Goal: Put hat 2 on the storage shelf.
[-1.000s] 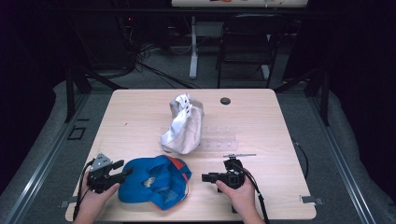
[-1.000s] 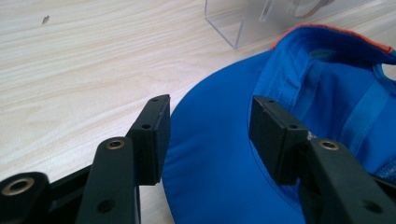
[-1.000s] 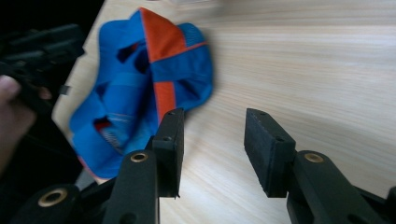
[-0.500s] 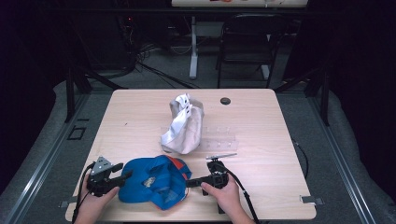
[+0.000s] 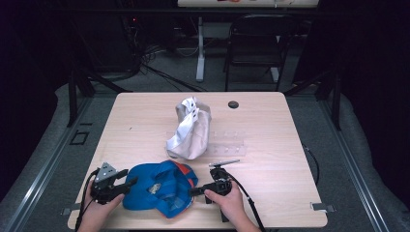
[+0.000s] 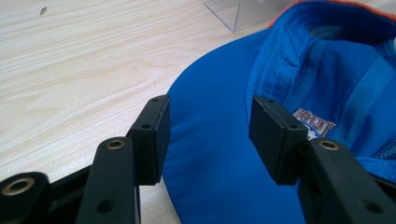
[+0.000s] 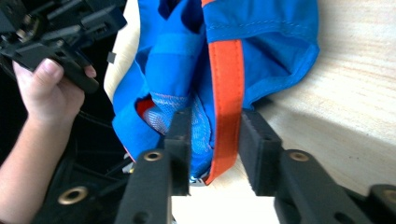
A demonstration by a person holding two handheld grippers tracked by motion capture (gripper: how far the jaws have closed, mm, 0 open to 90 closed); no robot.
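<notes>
A blue cap [image 5: 157,189] with orange trim lies upside down near the table's front edge, between my two grippers. In the left gripper view the cap's brim [image 6: 210,177] lies under and between the jaws of my left gripper [image 6: 209,128], which stands open at the cap's left side [image 5: 129,182]. My right gripper [image 5: 192,191] reaches in from the right. In the right gripper view its jaws [image 7: 212,128] close on the cap's bunched rear edge, with the orange strap [image 7: 226,93] and the mesh lining filling the gap between them.
A white cap [image 5: 189,129] stands propped on a clear plastic stand [image 5: 227,147] at mid-table. A small black disc [image 5: 233,104] lies near the far edge. The person's left hand with its gripper [image 7: 56,32] appears beyond the blue cap.
My right gripper has moved left from the bare table to the blue cap's rear edge and taken the fabric between its jaws. The left gripper has hardly moved.
</notes>
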